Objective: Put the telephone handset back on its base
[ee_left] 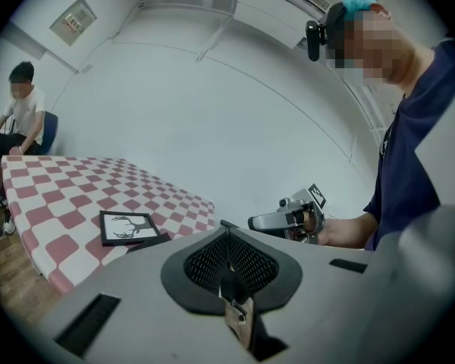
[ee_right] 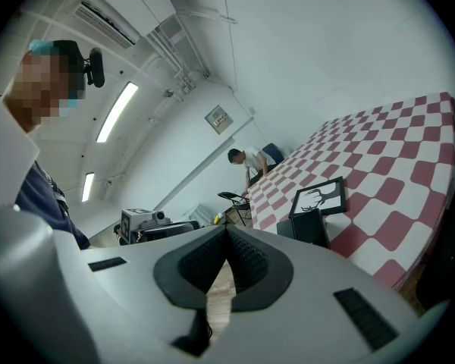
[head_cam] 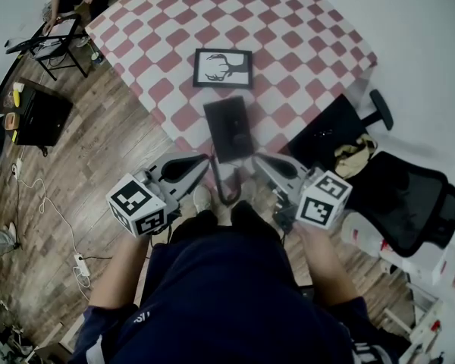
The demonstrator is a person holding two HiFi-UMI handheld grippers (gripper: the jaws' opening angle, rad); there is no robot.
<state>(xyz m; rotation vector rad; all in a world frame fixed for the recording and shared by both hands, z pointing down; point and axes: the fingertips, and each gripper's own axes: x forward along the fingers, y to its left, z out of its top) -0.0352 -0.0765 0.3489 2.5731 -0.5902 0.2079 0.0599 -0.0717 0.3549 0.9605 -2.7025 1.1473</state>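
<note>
A black telephone [head_cam: 229,130] lies at the near edge of the table with the red-and-white checked cloth [head_cam: 288,44]; I cannot tell the handset from its base. A dark cord [head_cam: 226,184] hangs from its near end. It also shows as a dark block, the telephone [ee_right: 307,224], in the right gripper view. My left gripper [head_cam: 206,159] and right gripper [head_cam: 256,159] hover side by side just short of the table edge, tips facing each other, both shut and empty. The left gripper's [ee_left: 226,226] jaws meet at the tips, as do the right gripper's [ee_right: 226,230].
A framed antler picture [head_cam: 223,68] lies on the cloth behind the telephone. A black office chair [head_cam: 409,196] stands to the right and a folding chair [head_cam: 57,48] at far left. A person [ee_left: 19,112] sits beyond the table. Wooden floor with a power strip [head_cam: 80,264] lies left.
</note>
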